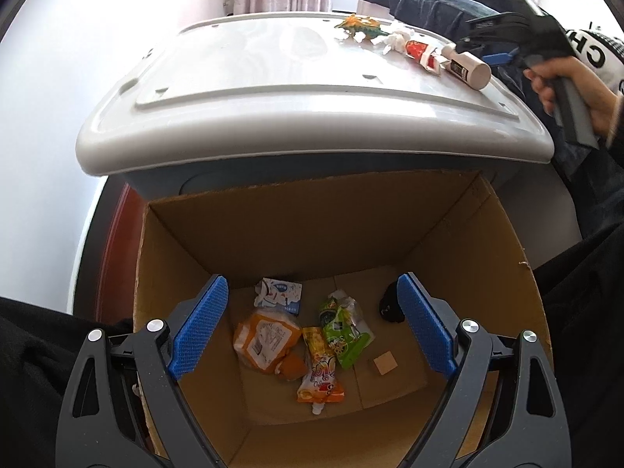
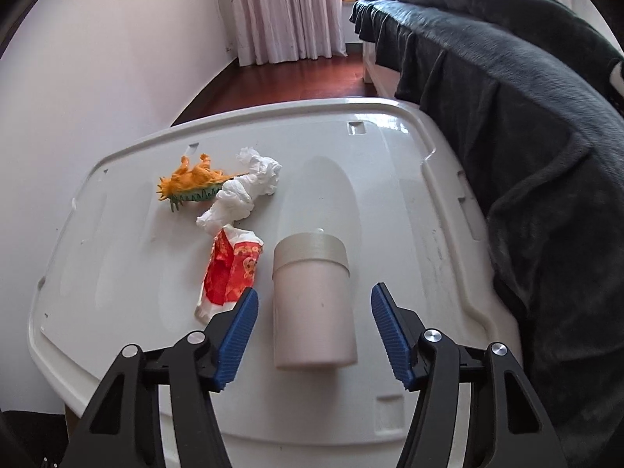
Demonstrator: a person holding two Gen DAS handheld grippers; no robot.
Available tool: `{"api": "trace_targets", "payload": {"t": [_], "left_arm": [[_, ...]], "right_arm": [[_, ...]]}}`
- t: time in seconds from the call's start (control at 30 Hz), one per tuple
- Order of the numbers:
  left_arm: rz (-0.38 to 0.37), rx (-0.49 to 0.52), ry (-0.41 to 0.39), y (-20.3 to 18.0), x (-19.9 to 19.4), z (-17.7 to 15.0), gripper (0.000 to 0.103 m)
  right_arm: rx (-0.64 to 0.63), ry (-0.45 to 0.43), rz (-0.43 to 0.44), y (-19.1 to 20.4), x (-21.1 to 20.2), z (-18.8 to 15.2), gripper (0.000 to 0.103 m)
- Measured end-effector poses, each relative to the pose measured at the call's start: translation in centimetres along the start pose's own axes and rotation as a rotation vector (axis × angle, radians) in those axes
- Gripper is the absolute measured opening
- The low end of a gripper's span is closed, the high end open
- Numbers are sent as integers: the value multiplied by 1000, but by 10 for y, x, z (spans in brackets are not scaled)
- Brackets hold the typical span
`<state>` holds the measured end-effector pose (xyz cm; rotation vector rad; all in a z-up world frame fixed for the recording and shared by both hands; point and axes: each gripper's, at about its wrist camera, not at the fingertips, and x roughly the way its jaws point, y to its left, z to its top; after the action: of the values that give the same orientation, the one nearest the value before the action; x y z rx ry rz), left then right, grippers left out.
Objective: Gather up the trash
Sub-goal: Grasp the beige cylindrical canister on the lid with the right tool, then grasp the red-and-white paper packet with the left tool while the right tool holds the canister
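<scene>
My left gripper is open and empty above an open cardboard box. In the box lie an orange wrapper, a green pouch, an orange pouch and a white-blue carton. My right gripper is open, its jaws either side of a pale bottle lying on the grey bin lid; it also shows in the left wrist view. Beside the bottle lie a red-white wrapper and crumpled white tissue.
An orange-green toy dinosaur lies on the lid's far left. A bed with a dark blanket runs along the right of the lid. A white wall stands to the left, pink curtains behind.
</scene>
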<state>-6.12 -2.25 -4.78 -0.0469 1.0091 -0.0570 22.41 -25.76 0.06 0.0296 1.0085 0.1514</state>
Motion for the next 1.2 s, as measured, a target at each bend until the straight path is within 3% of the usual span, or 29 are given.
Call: {"api": "trace_targets", "payload": {"t": [0.1, 0.37, 0.63, 0.87, 1.03, 1.2], "left_arm": [[-11, 0, 0, -1, 1, 1, 86], [-2, -8, 9, 0, 4, 0, 86], [-13, 12, -17, -10, -7, 19, 86], [-67, 36, -73, -48, 3, 95, 86], [-76, 71, -90, -98, 41, 167, 86], [-93, 82, -70, -145, 86, 219, 86]], "right_arm": [[11, 74, 8, -3, 25, 3, 47], [-100, 51, -73, 14, 30, -4, 46], [-66, 60, -30, 3, 10, -21, 46], [7, 62, -22, -39, -6, -32, 46], [60, 17, 4, -66, -22, -32, 46], [135, -34, 36, -91, -42, -32, 46]]}}
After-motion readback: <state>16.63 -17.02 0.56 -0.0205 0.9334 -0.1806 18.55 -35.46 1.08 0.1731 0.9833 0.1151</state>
